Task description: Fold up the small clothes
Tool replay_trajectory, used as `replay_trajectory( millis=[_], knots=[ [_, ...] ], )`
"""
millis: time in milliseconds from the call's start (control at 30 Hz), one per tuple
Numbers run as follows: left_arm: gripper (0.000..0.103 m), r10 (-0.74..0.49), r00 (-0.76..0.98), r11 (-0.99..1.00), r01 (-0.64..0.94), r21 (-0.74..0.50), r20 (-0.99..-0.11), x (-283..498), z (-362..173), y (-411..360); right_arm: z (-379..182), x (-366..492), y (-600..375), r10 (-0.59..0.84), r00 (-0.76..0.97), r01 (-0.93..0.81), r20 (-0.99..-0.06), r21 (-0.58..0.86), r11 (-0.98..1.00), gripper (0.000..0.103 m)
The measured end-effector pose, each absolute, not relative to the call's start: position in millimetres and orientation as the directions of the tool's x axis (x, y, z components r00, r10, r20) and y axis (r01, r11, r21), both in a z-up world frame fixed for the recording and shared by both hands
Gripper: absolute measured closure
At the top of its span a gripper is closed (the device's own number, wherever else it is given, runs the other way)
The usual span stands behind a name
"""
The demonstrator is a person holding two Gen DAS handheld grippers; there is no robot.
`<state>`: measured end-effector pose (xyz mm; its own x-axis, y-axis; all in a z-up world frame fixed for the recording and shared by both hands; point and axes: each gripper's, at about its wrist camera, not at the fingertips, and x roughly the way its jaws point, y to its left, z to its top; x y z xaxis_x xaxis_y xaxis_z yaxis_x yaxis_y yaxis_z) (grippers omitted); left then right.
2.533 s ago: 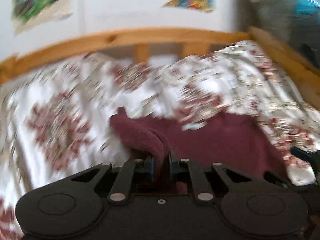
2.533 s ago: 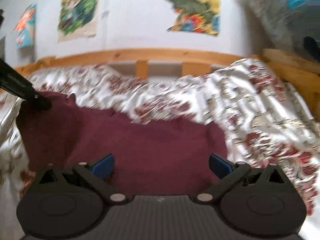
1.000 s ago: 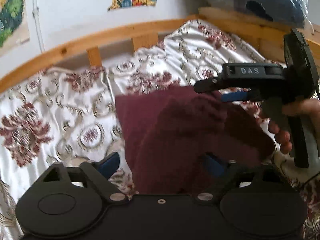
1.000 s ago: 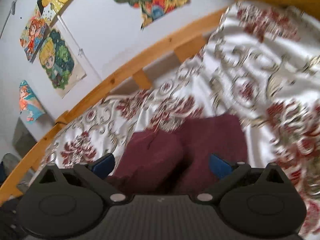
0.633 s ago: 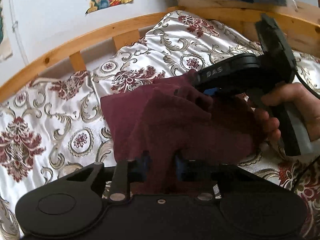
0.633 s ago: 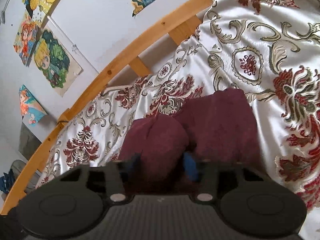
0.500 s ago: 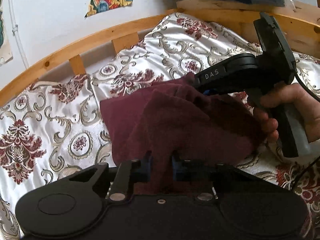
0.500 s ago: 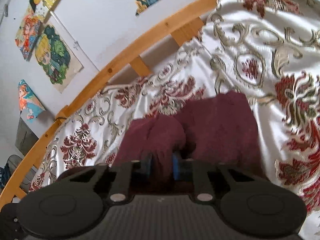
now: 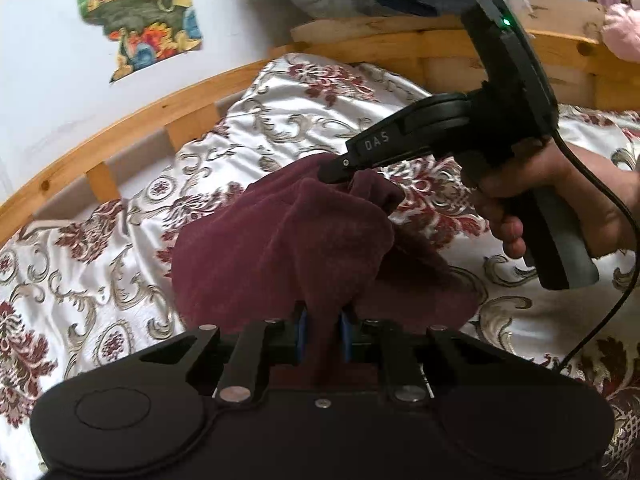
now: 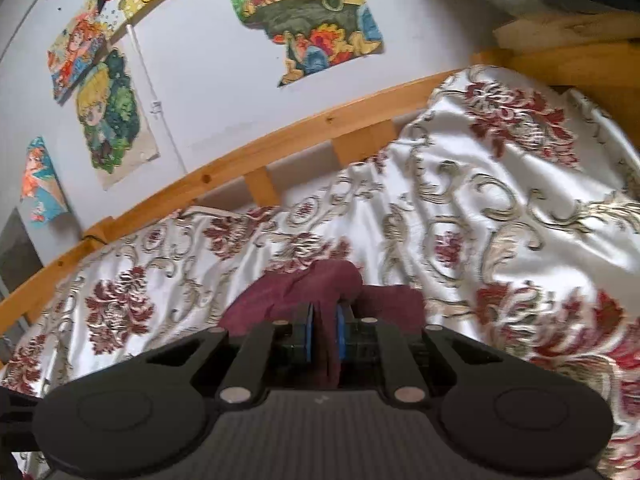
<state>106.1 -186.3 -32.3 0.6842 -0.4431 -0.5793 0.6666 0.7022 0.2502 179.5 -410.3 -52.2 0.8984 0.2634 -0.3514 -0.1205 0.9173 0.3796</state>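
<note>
Maroon cloth is being pinched by both grippers above the bed.
Left gripper and right gripper are both being clamped on it; corners should be carried level, edges matched.

Garment on bedspread, pinched at near edge by left gripper, at far right corner by right gripper. Bed rail behind; posters above.

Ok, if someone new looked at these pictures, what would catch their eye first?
Probably the maroon garment bunched mid-bed on the floral bedspread, pinched by both claws: the left claw at its near edge, the right claw at its far side. Then the colourful cartoon posters on the wall above the wooden rail.
</note>
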Motion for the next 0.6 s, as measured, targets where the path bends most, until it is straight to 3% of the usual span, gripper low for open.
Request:
replay_trajectory(
  millis=[267,600],
  knots=[
    [0.083,-0.453,0.663,0.710,0.672,0.208,-0.597,102.5,-43.8,-189.1,-63.7,172.8,-421.4,0.225,0.884,-0.058,-0.410,0.381,0.923,0.089],
    [0.077,-0.498,0.623,0.781,0.625,0.001,-0.604,107.3,-37.1,-170.3,-70.9,175.9,-422.7,0.221,0.876,-0.034,-0.428,0.402,0.915,0.089]
  ],
)
